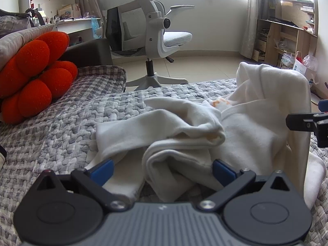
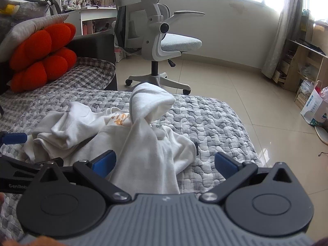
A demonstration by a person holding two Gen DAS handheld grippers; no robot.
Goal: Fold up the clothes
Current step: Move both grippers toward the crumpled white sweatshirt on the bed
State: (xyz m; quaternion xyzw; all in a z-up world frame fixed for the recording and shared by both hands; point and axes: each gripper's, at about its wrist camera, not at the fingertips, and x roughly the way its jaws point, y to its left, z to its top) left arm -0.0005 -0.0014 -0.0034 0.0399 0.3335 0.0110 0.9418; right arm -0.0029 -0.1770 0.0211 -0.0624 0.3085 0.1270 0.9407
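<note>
Left wrist view: a white garment (image 1: 205, 127) lies crumpled on a grey quilt (image 1: 61, 127) with a pebbled, woven texture. The cloth looks like soft, thick fleece, bunched into rolled folds, with a small orange print near its middle. One part of it stands up in a tall peak at 2 o'clock. The left gripper (image 1: 163, 169) sits low at 6 o'clock, its blue-padded jaws wide apart, a thick fold of the garment lying between them without being pinched. At 3 o'clock the black tip of the other gripper shows at the frame edge. A puffy orange cushion (image 1: 34, 78), lobed like a flower, rests at 9 o'clock. A grey office chair (image 1: 160, 30) stands on the tiled floor at 12 o'clock.

Right wrist view: the garment (image 2: 143, 139) fills the centre of the quilt (image 2: 215, 123), its peak, seemingly a hood or sleeve, standing up at 12 o'clock. The right gripper (image 2: 165, 164) is at 6 o'clock, jaws wide apart, a hanging strip of cloth next to its left pad but not clamped. The cushion (image 2: 41, 57) is at 10 o'clock, the chair (image 2: 162, 34) at 12.

Judgement: the garment is still a heap, not folded. Both grippers seem placed to take hold. The next move likely calls for each to close on an edge and spread the cloth flat.
</note>
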